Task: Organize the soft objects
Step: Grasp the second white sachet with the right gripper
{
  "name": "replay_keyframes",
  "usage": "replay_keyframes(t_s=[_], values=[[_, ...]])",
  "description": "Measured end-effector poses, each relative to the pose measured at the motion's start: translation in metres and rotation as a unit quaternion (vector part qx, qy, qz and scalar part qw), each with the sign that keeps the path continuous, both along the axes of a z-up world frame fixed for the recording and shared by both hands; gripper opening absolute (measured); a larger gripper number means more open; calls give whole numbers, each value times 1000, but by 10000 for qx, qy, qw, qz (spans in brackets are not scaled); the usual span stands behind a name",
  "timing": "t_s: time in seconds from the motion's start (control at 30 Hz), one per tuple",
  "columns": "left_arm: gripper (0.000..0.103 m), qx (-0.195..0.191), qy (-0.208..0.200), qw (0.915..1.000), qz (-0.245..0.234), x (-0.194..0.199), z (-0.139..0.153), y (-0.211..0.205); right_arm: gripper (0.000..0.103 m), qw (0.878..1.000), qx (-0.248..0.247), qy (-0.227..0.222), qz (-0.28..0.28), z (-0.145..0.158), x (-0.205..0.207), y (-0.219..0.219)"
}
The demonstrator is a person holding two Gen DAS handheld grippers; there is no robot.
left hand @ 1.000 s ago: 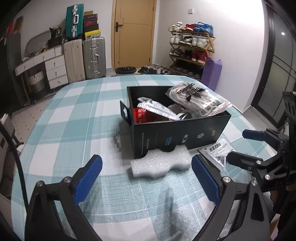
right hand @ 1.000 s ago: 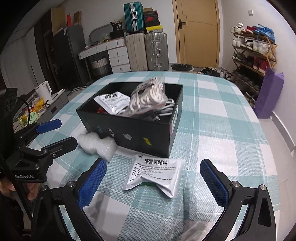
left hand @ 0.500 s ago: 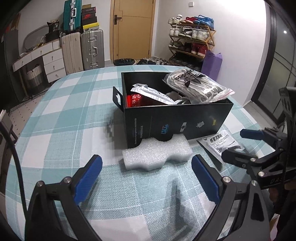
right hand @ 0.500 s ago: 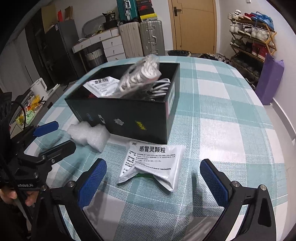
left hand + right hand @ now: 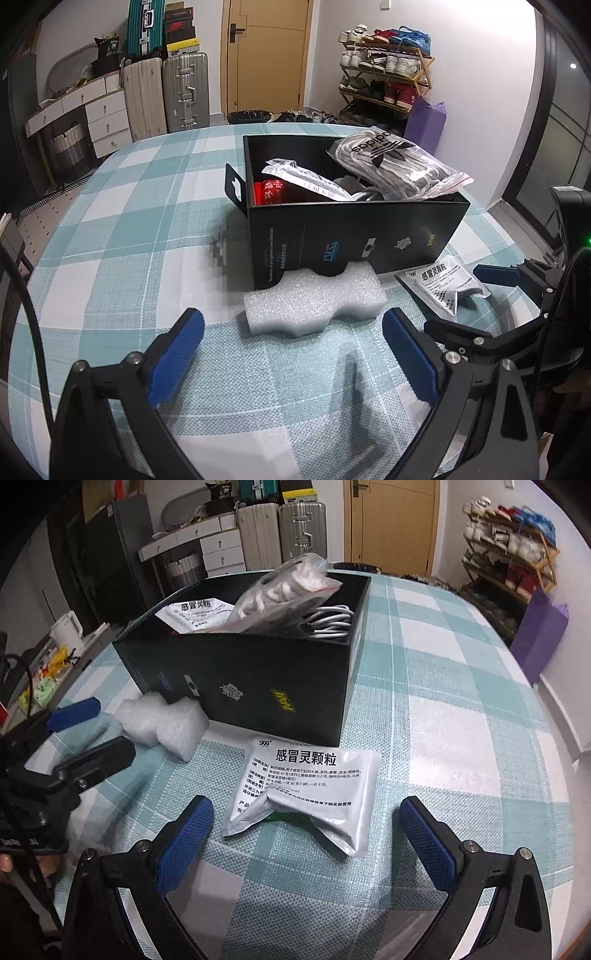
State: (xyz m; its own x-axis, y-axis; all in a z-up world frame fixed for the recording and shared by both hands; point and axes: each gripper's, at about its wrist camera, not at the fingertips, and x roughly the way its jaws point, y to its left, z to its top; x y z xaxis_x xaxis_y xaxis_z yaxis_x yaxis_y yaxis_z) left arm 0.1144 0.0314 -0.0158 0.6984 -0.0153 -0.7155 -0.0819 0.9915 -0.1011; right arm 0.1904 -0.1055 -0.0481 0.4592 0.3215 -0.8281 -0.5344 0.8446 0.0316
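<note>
left gripper point(image 5: 291, 350): wide open, holds nothing — white foam block point(image 5: 314, 306) just ahead
right gripper point(image 5: 306, 830): wide open, empty — silver packet point(image 5: 306, 786) lies between its fingers
black box point(image 5: 351, 240): on the checked table point(image 5: 110, 240), touching the foam

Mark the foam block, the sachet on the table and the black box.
foam block point(image 5: 314, 304), left wrist view, top face centre.
sachet point(image 5: 310, 786), right wrist view, printed front.
black box point(image 5: 251, 690), right wrist view, near side wall.
</note>
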Motion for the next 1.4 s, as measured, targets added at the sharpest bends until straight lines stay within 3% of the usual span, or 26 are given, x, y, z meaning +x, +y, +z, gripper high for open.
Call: replay_keyframes(t_s=[0.27, 0.57, 0.77, 1.13, 1.4], values=[[98, -2, 34, 10000, -37, 1, -1, 0, 100, 9999, -71, -71, -16, -1, -2, 2], [98, -45, 59, 10000, -37, 3, -2, 0, 72, 9998, 20, -178, 55, 5, -5, 4], [98, -25, 66, 10000, -24, 4, -2, 0, 60, 9997, 43, -183, 129, 7, -6, 2], [98, 13, 158, 9998, -124, 3, -3, -5, 54, 9996, 143, -166, 184, 11, -6, 1], [98, -224, 398, 9989, -118, 17, -6, -12, 54, 9993, 268, -191, 164, 17, -6, -3]])
